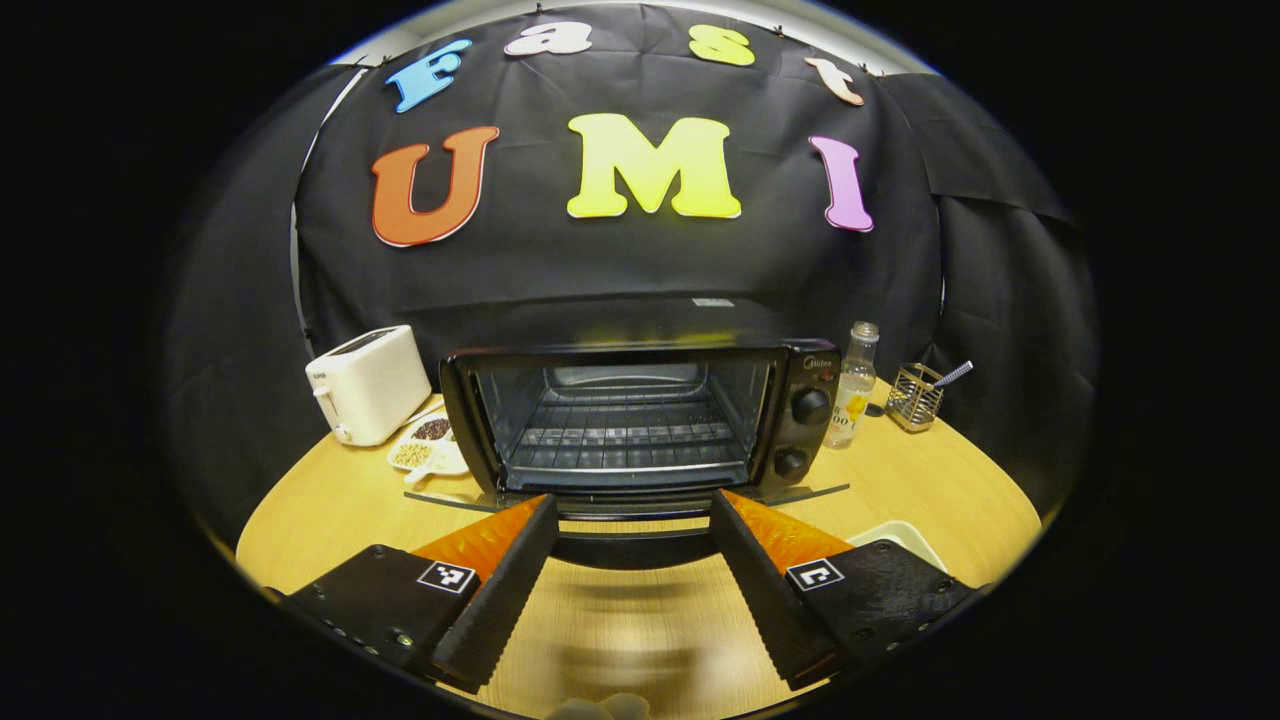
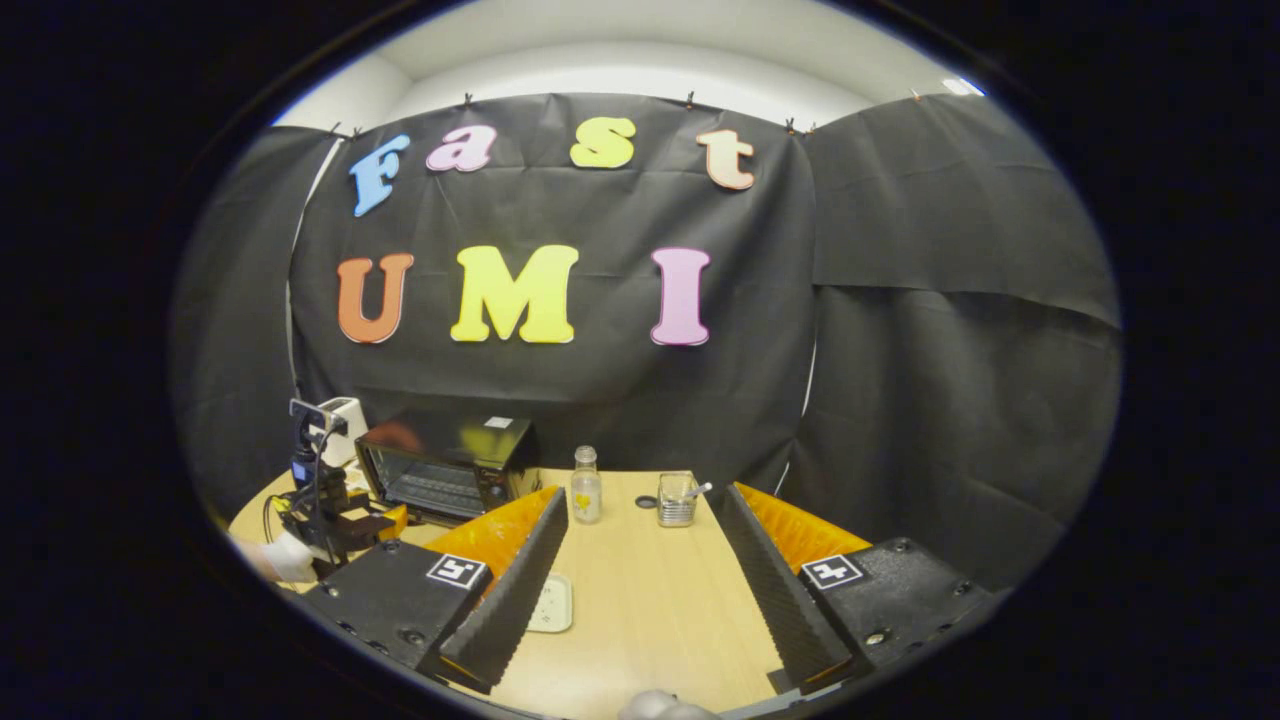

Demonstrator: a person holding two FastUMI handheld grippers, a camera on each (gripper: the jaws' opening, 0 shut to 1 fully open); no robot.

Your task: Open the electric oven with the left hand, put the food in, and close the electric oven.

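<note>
Left gripper, in the left gripper view: held low over the wooden table, level, aimed straight at the electric oven. Spread wide, nothing between the fingers, ridged along their inner faces; square printed marker tags on both finger bases. Oven open: glass door folded down flat toward the camera, its dark curved handle lying between and just beyond the fingertips, contact not clear. Boxy dark metal shell, wire rack inside, two round knobs on the right panel; small brand mark above them, too small to read. White toaster to the oven's left, beside a white divided dish of dark and pale grains. Clear bottle with a yellow label, unreadable, to the right, then a wire basket holding a utensil. Corner of a white tray behind the right finger.

Right gripper, in the right gripper view: held farther back and higher, also level, parted wide and empty, same ridged inner faces. Oven far left, door down, with the other gripper and a white-gloved hand before it. Bottle and basket straight ahead; white tray by the left finger.
</note>
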